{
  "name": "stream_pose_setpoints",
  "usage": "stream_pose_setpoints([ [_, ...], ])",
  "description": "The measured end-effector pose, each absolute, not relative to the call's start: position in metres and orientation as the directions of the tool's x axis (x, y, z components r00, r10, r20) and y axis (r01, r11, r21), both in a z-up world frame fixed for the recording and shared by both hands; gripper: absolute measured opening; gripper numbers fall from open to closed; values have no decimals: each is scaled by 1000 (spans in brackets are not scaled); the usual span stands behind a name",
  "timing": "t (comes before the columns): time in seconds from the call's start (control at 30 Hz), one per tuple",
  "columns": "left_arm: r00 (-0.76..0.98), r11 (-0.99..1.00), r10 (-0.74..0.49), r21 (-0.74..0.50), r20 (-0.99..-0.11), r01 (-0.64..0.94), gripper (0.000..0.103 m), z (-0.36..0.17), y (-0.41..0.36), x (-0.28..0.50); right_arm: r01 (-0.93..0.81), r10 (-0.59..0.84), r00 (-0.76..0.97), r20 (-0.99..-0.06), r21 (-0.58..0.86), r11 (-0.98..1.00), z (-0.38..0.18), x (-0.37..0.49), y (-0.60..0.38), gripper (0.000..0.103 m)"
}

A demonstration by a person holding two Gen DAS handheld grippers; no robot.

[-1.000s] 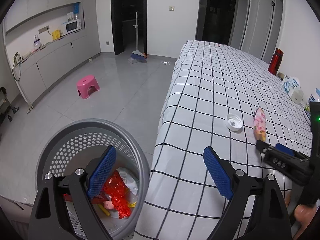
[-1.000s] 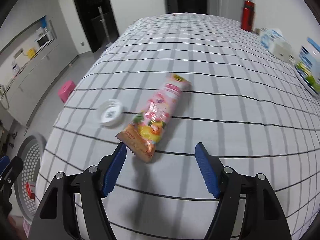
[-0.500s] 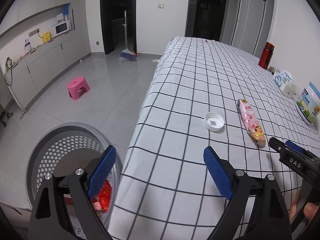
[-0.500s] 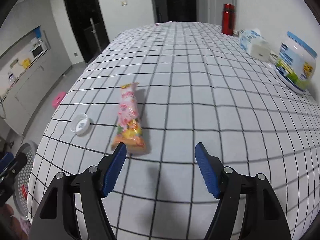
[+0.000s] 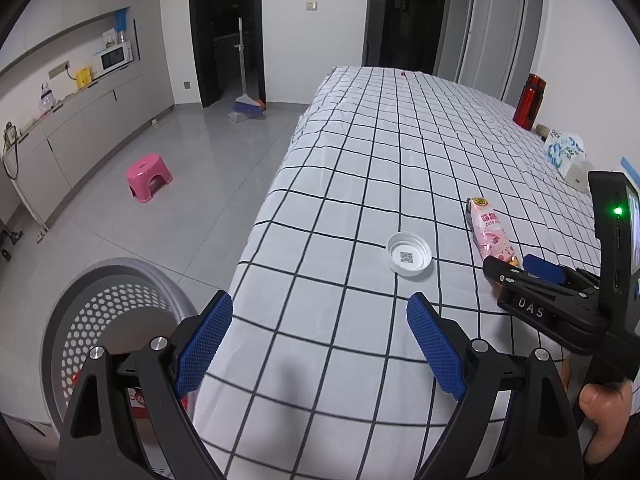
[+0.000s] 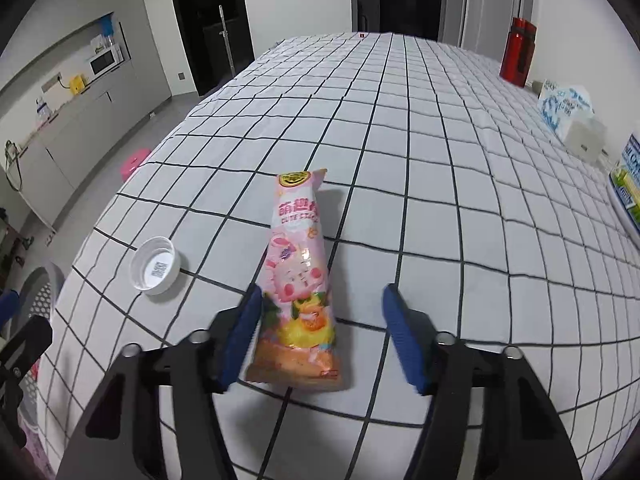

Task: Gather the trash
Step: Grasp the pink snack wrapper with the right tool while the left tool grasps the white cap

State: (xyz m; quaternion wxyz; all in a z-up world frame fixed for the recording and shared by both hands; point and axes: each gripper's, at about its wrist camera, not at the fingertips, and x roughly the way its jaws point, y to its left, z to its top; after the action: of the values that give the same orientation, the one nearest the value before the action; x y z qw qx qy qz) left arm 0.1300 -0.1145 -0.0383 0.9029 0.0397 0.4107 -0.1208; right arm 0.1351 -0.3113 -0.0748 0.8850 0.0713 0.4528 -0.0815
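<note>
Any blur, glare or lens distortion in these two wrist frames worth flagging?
Right wrist view: the closing right gripper looks motion-smeared, yet the snack packet between its fingers reads sharp, with small glints on the foil. Left wrist view: crisp; soft shadow on the checked tablecloth under the left gripper. Both: strong fisheye bowing of grid lines, dark corner vignetting.
</note>
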Motion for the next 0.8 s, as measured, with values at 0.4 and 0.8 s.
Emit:
stream_pose_setpoints([
  [0.4,586,961,-205,-49,-784,271,87,-59,-147,149,172,6,643,-766,153,973,-64,119,-320,31],
  [0.8,547,959,-171,-11,-820,283,87,-80,-189,176,204,57,687,-724,268,941,-53,105,-346,31],
])
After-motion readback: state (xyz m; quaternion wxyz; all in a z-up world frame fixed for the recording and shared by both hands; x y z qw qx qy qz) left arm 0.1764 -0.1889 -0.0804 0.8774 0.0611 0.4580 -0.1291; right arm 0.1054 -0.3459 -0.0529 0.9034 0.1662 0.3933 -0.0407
